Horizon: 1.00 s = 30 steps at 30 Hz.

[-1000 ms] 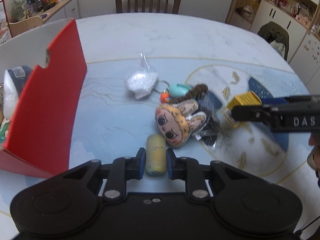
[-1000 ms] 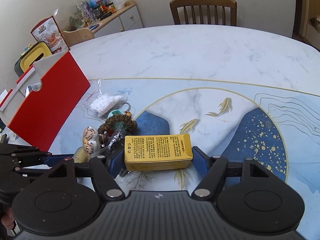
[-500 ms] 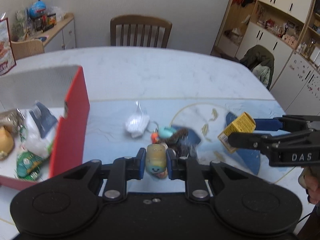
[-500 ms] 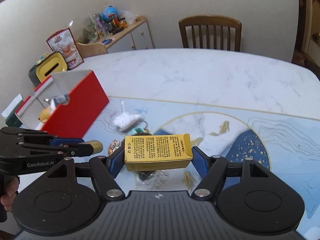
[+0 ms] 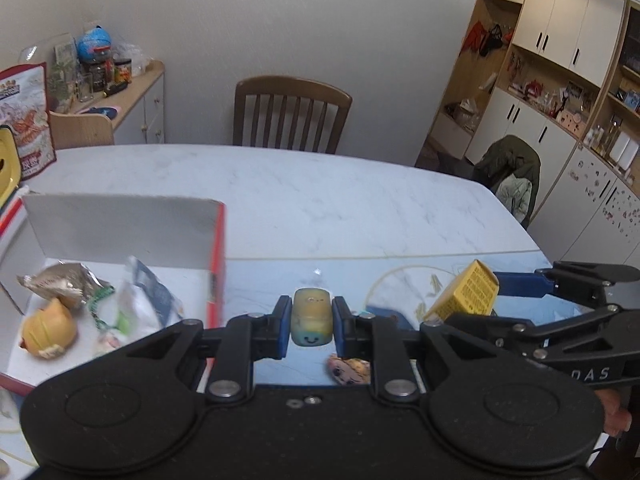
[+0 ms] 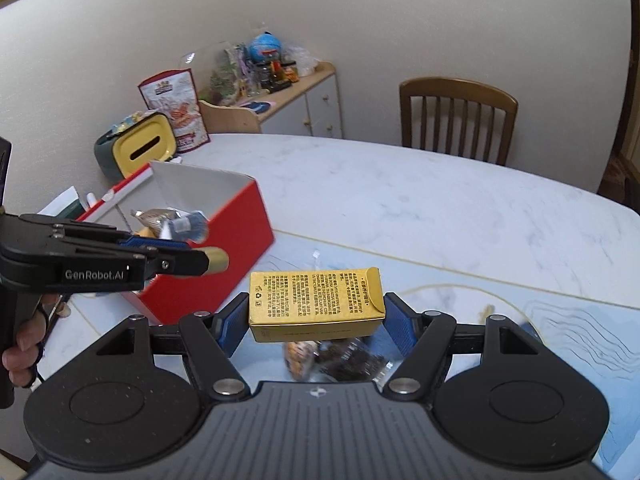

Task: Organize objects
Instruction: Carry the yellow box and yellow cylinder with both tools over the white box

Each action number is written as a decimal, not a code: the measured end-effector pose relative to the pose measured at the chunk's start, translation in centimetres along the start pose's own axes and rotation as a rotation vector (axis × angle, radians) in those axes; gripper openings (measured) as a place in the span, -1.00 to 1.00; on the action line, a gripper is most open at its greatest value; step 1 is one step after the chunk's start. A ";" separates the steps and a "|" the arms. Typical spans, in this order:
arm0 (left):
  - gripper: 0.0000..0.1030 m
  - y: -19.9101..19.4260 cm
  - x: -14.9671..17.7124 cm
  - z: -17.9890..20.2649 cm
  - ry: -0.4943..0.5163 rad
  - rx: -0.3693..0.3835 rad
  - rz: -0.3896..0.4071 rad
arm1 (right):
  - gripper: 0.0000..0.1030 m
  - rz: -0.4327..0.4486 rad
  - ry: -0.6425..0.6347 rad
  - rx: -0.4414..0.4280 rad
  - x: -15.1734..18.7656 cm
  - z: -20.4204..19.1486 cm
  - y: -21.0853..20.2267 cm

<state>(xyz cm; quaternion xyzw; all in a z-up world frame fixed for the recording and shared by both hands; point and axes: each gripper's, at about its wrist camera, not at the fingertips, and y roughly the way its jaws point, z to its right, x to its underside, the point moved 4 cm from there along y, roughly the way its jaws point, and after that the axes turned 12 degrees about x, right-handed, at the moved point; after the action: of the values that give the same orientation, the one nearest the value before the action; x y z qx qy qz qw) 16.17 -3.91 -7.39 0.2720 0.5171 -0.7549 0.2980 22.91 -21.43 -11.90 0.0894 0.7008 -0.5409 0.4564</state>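
yellow carton [image 6: 316, 304] riding crosswise at centre frame in the right gripper [image 6: 316, 322], light, stiff, crushable (ends best); left gripper [image 5: 308, 326] pinching a squashy little toy [image 5: 311, 321], right of the red box [image 5: 218, 264].

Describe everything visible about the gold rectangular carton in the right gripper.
The gold rectangular cardboard carton has small dark print across its upper face and a rounded tuck flap at its right end. It lies level and crosswise between the right gripper's blue pads, which press on its two short ends. It is held clear above the marble-patterned table; nothing else touches it. The left wrist view shows it end-on, tilted. The open red box sits to its left.
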 end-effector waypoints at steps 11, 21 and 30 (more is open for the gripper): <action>-0.64 -3.5 -1.6 -6.6 -0.021 -0.031 0.023 | 0.37 0.023 -0.041 -0.028 -2.9 -6.5 0.6; -0.64 -6.6 -2.6 -12.5 -0.037 -0.066 0.040 | 0.38 0.024 -0.090 -0.068 -4.8 -13.0 2.6; -0.64 -7.3 -2.4 -17.7 -0.059 -0.094 0.020 | 0.37 0.007 -0.120 -0.075 -5.7 -17.9 4.8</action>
<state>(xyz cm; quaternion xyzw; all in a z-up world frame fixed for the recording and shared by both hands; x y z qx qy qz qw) 14.26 15.28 -6.69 0.2408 0.5403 -0.7342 0.3331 19.44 -2.34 -10.97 0.0419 0.6918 -0.5170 0.5024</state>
